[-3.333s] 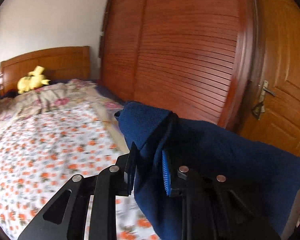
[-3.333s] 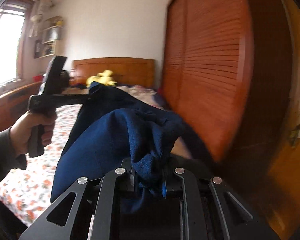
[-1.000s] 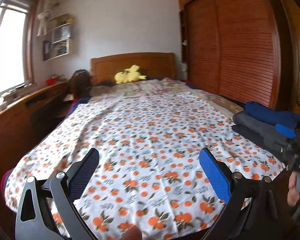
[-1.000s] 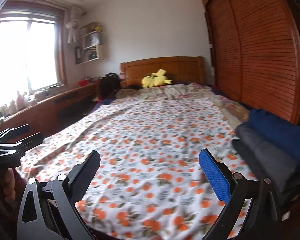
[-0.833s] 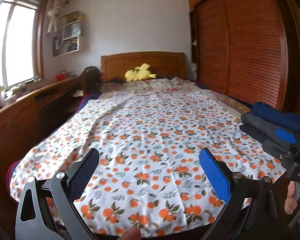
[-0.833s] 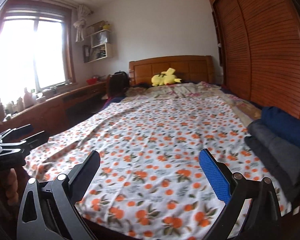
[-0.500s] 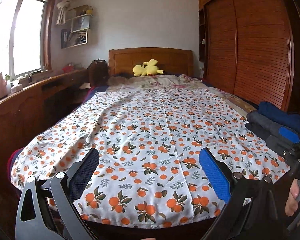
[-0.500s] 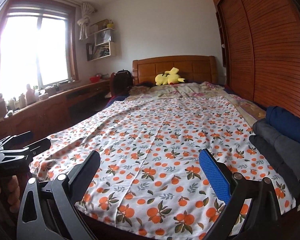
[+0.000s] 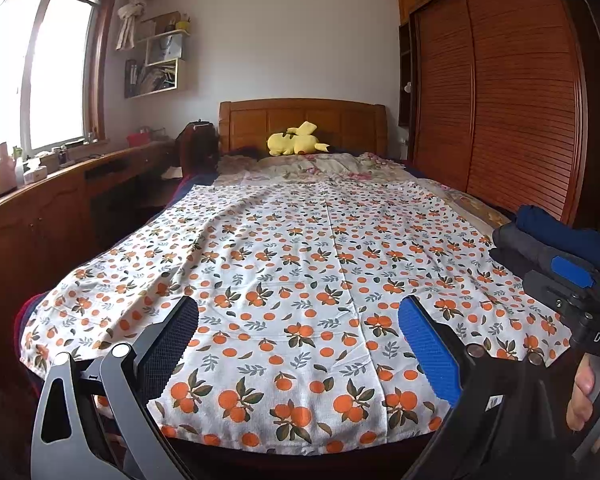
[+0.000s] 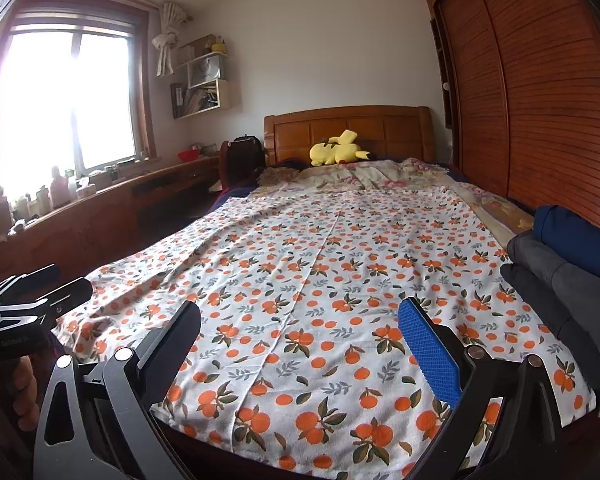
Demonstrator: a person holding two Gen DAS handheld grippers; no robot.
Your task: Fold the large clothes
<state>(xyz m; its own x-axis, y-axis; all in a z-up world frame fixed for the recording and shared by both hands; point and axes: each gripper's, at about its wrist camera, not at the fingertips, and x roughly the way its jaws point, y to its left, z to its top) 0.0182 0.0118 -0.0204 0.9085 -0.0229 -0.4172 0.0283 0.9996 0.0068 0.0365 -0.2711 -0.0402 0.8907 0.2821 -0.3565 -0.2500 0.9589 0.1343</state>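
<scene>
The left gripper (image 9: 298,344) hangs at the foot of the bed with its jaws spread wide and nothing between them. The right gripper (image 10: 300,346) is beside it, jaws just as wide and also holding nothing; a hand (image 9: 588,390) grips its handle at 4 o'clock in the left view. Beyond both lies the sheet (image 9: 312,256), white with an orange-fruit print, spread flat over the bed. The clothes (image 10: 568,264) are folded and stacked at 3 o'clock on the bed's right edge: a navy piece on top, grey and dark ones under it. At 12 o'clock a yellow toy (image 9: 296,145) lies against the headboard (image 9: 300,118). The wardrobe (image 10: 540,92) fills 2 o'clock, the window (image 10: 64,100) 10 o'clock.
</scene>
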